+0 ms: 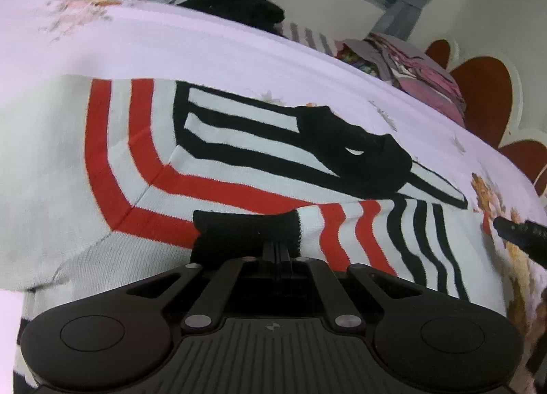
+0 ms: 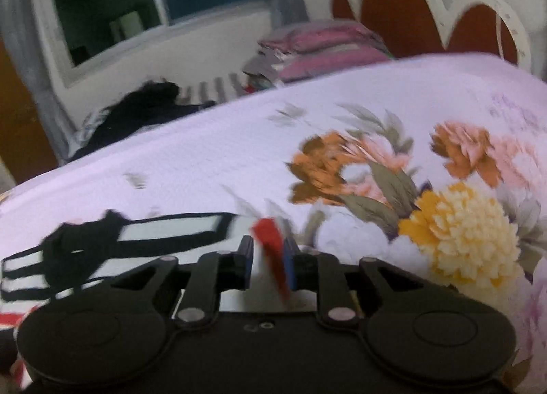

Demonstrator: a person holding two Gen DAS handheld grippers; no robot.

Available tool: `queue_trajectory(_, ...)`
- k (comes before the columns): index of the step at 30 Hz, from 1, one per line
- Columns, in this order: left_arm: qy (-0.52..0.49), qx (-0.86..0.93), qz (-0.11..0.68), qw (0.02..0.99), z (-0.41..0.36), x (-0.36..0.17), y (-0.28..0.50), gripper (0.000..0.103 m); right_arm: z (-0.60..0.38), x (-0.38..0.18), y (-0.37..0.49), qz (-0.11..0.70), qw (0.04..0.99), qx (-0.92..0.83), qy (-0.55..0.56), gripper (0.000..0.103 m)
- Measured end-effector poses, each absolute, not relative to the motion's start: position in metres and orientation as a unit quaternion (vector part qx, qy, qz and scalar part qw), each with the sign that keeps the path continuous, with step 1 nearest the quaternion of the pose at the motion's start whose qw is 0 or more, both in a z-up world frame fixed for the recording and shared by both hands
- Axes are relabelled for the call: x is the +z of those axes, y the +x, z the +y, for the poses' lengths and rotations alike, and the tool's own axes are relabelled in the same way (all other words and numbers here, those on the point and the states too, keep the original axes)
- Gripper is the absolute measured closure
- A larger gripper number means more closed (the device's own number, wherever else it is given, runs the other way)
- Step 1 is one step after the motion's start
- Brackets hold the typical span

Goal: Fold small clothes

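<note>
White knit sweater with red and black stripes (image 1: 239, 154) lies spread on floral bedsheet (image 2: 376, 113), partly folded. Left gripper (image 1: 278, 243) clamped on black cuff (image 1: 246, 226); right gripper (image 2: 268, 253) narrowly parted around an edge, seemingly gripped. Further folds remain.

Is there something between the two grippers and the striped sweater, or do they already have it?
Nothing visible stands in the way. The left gripper is shut on the black cuff of the striped sweater. The right gripper has a red and white edge of the sweater between its fingers, on the floral bedsheet.
</note>
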State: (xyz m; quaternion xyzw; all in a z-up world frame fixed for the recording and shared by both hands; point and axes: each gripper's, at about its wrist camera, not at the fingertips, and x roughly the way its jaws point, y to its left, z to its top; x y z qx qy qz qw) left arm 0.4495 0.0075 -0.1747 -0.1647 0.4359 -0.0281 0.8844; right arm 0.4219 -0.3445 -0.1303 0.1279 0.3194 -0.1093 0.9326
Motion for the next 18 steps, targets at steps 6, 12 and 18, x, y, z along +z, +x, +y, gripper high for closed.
queue_trajectory(6,-0.163,-0.020,0.435,0.885,0.010,-0.157,0.433,0.102,-0.302,-0.139,0.424,0.366,0.926,-0.057,0.067,0.083)
queue_trajectory(12,-0.187,0.027,0.418,0.889,0.056,-0.140,0.393,0.068,-0.306,-0.135,0.410,0.371,0.922,-0.056,0.099,0.079)
queue_trajectory(18,-0.222,0.114,0.387,0.887,0.117,-0.134,0.338,0.026,-0.277,-0.118,0.389,0.359,0.925,0.005,0.126,0.073)
